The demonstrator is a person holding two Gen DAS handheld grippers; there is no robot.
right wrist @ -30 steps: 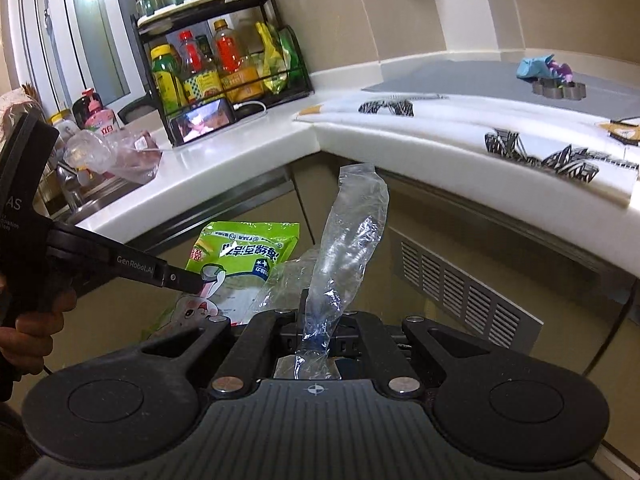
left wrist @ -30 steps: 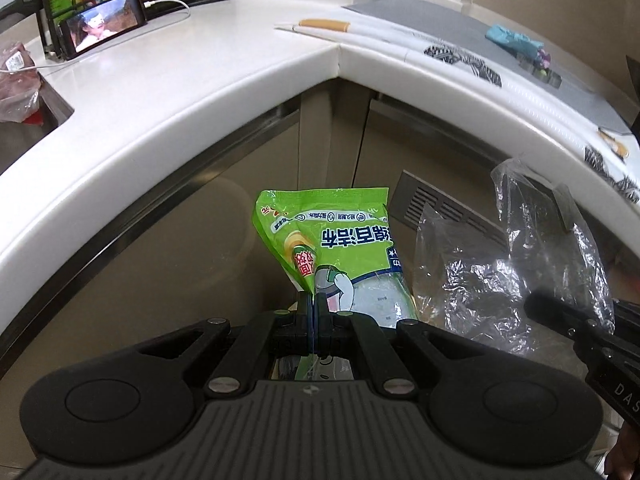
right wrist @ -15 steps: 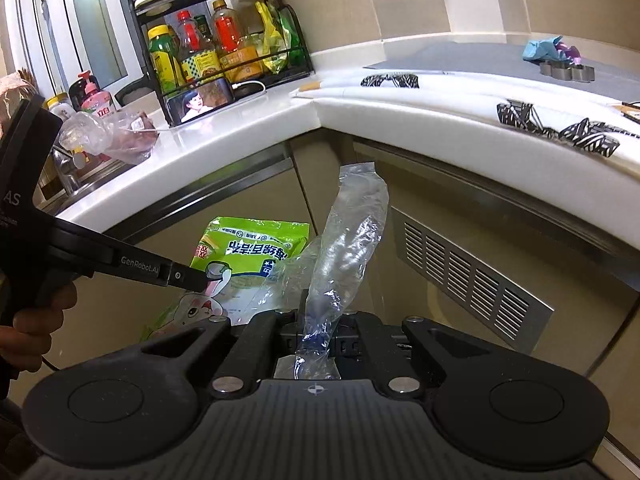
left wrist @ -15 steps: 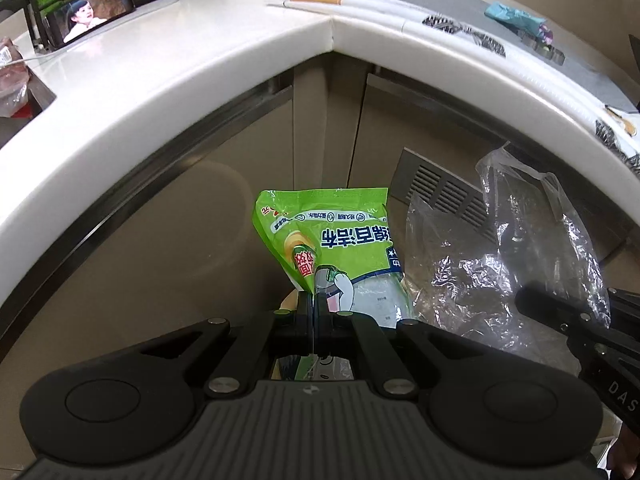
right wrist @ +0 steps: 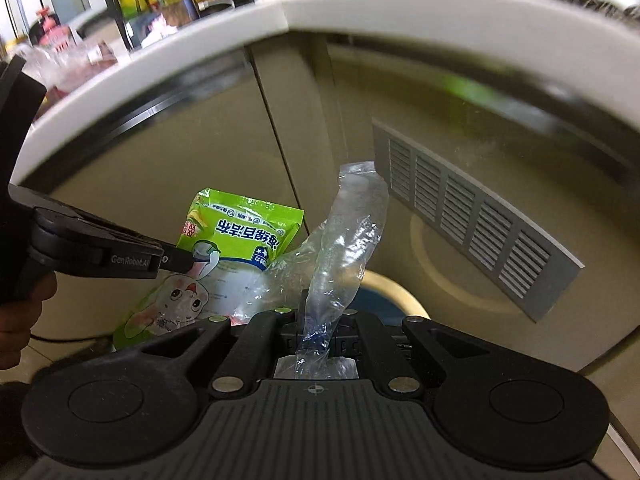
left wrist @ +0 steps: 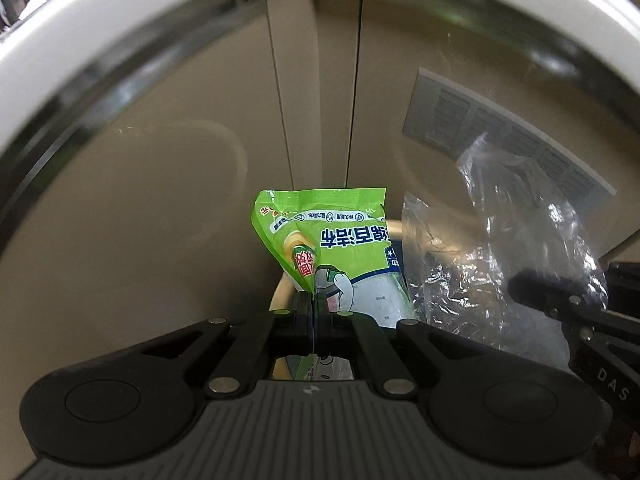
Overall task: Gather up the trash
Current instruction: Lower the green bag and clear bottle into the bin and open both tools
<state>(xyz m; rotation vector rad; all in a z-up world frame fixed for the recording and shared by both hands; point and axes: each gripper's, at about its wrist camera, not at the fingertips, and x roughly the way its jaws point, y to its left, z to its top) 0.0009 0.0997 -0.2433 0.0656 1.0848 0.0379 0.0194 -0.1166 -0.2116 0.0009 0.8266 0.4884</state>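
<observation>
Green wrapper (left wrist: 340, 240) hangs clamped in the left gripper (left wrist: 311, 300), just beside the clear plastic bag (right wrist: 340, 248) pinched by the right gripper (right wrist: 316, 332); both hang before the vent grille (right wrist: 472, 216), below the countertop (right wrist: 400, 4).

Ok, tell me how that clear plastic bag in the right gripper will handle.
Probably floppy: the clear plastic bag is crumpled and bunches where the right gripper pinches it. Likely very light, since it looks thin and see-through. It may slip, because only a narrow twisted strip sits between the fingers.
</observation>
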